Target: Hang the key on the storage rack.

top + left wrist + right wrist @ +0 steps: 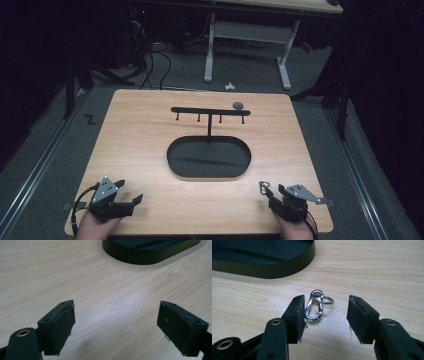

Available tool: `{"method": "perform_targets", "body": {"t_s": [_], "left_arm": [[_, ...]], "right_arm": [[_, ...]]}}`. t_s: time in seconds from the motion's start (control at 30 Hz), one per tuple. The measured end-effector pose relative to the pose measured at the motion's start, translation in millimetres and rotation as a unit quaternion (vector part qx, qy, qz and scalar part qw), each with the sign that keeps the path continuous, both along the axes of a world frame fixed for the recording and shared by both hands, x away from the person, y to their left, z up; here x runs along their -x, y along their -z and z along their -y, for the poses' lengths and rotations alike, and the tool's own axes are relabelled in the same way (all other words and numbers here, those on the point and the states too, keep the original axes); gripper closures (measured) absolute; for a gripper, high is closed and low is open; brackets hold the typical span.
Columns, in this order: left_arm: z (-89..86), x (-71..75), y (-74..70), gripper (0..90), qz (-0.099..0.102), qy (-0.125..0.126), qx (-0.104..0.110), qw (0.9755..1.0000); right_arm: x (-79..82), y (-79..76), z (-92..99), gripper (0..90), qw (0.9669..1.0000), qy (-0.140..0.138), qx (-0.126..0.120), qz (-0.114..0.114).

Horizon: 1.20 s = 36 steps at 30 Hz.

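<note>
While my left claw (pixel 131 200) rests wide open, my right claw (pixel 324 315) gapes around the small shiny silver metal clip (pixel 314 309) lying lengthwise on the wooden surface (pixel 140 130), nearer its left pad.

Wood table (pixel 140 150) w/ black oval-base hook stand (pixel 208 156), carabiner clip (pixel 314 309), grey lump (pixel 238 105).

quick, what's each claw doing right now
Left claw: open, holding nothing.
Right claw: open, holding nothing; a clip lies on the table between its jaws.
</note>
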State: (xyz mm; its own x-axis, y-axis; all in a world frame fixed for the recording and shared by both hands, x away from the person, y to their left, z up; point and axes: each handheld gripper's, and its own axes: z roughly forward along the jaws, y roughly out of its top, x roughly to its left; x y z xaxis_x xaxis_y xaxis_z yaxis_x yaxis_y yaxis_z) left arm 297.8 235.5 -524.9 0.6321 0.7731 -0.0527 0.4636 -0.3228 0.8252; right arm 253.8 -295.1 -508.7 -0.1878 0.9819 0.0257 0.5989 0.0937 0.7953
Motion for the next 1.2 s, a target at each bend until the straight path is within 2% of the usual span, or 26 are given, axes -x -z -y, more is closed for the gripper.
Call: {"method": "perform_targets", "body": {"t_s": [0.4,0.53,0.63,0.73,0.83,0.93,1.1,1.2], "left_arm": [[0.6,0.1,0.8,15.3,-0.001,0.003,-0.001,1.0],[1.4,0.5,1.2,15.3,-0.001,0.003,-0.003,1.0],[2.3,1.4,0.9,15.3,0.001,0.006,-0.003,1.0],[2.7,1.5,1.1,15.3,0.001,0.006,-0.004,1.0],[2.6,1.0,1.2,15.3,0.001,0.006,-0.003,1.0],[1.9,0.6,1.5,15.3,0.0,0.006,-0.002,1.0],[1.3,0.9,1.0,15.3,0.0,0.007,-0.002,1.0],[2.0,1.7,1.2,15.3,-0.002,0.009,-0.002,1.0]], "right_arm": [[-0.6,-0.1,2.3,51.6,1.0,0.005,-0.001,-0.001],[-0.1,-1.1,2.9,55.2,1.0,0.002,0.004,-0.001],[1.4,-2.5,4.2,61.3,1.0,0.002,-0.001,-0.006],[1.5,-2.7,4.5,61.6,1.0,0.0,0.0,-0.009],[1.0,0.5,1.3,62.3,0.9996,-0.013,0.021,-0.017],[-0.3,1.6,-1.3,62.4,0.9992,-0.02,0.026,-0.024],[-0.8,1.6,-5.9,60.9,0.9988,-0.026,0.031,-0.027],[-1.4,-1.2,-8.2,59.6,0.999,-0.021,0.024,-0.03]]}}
